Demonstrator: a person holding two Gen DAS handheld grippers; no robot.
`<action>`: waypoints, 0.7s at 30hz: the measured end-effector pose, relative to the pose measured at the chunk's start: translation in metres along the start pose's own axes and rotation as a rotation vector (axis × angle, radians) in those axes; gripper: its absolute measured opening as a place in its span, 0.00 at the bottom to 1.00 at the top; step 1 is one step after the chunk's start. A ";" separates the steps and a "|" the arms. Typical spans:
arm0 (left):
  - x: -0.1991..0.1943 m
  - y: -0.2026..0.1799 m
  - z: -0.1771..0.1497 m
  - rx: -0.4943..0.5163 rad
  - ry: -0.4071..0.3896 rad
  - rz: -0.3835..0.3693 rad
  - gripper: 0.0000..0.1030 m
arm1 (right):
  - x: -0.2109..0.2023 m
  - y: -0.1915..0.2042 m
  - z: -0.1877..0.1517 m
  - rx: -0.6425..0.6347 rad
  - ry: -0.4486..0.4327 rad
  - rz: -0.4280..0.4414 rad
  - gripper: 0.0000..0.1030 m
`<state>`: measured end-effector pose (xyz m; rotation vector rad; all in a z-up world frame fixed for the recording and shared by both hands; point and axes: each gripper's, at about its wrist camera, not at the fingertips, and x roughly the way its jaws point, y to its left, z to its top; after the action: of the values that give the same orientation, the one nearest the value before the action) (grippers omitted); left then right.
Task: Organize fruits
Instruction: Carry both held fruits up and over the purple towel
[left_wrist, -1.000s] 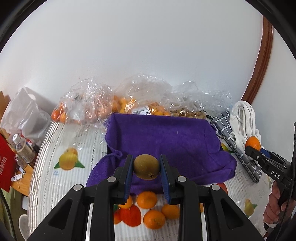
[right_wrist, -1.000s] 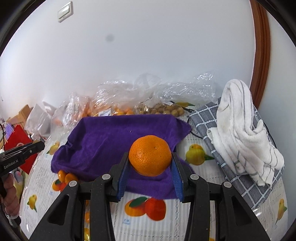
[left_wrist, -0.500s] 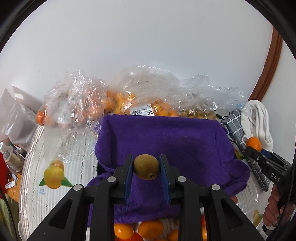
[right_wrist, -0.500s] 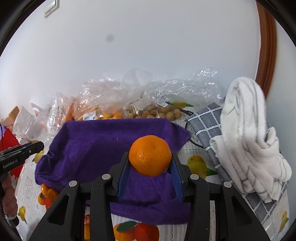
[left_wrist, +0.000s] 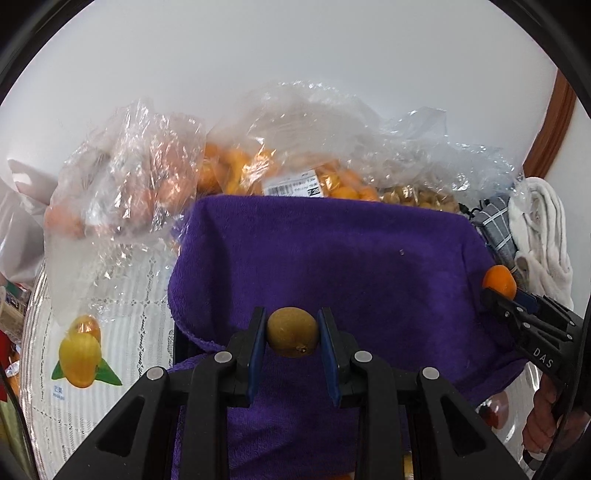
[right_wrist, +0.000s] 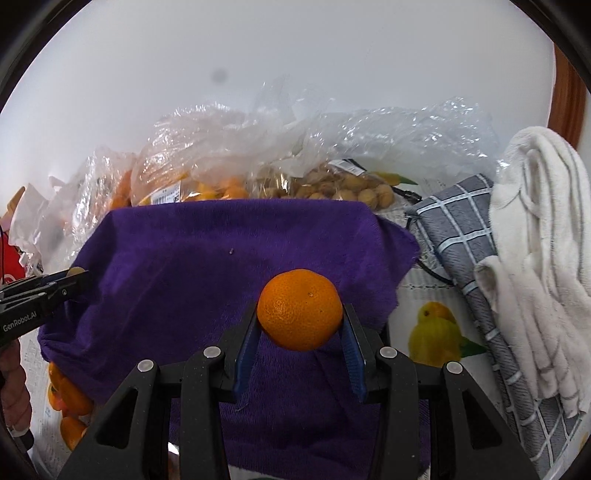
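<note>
My left gripper (left_wrist: 292, 334) is shut on a small brown-green kiwi (left_wrist: 292, 331) and holds it over the near edge of a purple cloth (left_wrist: 332, 258) draped over a box. My right gripper (right_wrist: 300, 325) is shut on an orange mandarin (right_wrist: 300, 309), also over the purple cloth (right_wrist: 207, 269). The right gripper with its mandarin (left_wrist: 499, 281) shows at the right of the left wrist view. The left gripper tip (right_wrist: 75, 275) shows at the left of the right wrist view.
Clear plastic bags of oranges (left_wrist: 258, 166) and small brown fruits (right_wrist: 343, 188) lie behind the cloth against the white wall. A grey checked cloth (right_wrist: 461, 236) and a white towel (right_wrist: 535, 236) lie at the right. Loose mandarins (right_wrist: 68, 398) lie at the lower left.
Both grippers have moved forward and closer over the purple cloth, each still holding its fruit. The loose mandarins have slipped below the left wrist view.
</note>
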<state>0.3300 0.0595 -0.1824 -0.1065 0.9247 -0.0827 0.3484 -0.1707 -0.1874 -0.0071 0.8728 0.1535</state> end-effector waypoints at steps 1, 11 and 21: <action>0.001 0.002 0.000 -0.003 0.004 0.002 0.26 | 0.002 0.000 0.000 -0.001 0.002 0.002 0.41; 0.013 0.010 -0.002 -0.026 0.033 0.004 0.26 | 0.019 0.007 0.001 -0.024 0.041 -0.009 0.41; 0.026 0.004 -0.004 -0.020 0.064 0.021 0.26 | 0.033 0.008 -0.001 -0.037 0.073 -0.022 0.41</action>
<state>0.3421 0.0606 -0.2062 -0.1137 0.9909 -0.0579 0.3673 -0.1589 -0.2129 -0.0569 0.9428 0.1493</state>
